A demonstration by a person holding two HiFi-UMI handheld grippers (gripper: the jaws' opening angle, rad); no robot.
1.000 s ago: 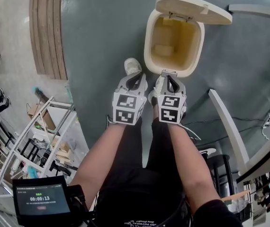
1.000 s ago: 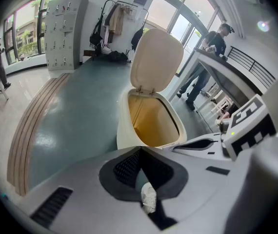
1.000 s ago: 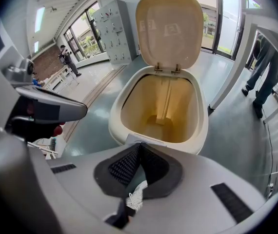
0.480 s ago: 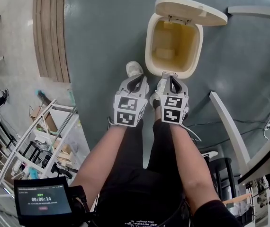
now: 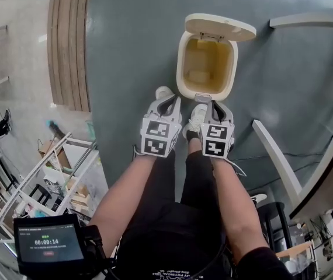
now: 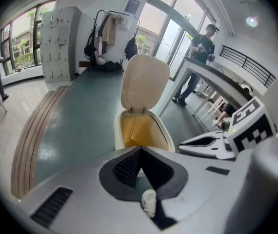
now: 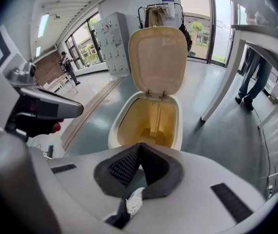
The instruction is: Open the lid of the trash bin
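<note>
The left gripper (image 5: 167, 101) and right gripper (image 5: 215, 105), jaws together and empty, hover before the floor-standing trash bin (image 5: 181, 63), whose lid (image 5: 220, 27) already stands open: seemingly light, stiff plastic, best lifted by its front lip.

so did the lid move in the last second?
No. The lid still stands open at the back rim of the bin, same tilt as before.
</note>
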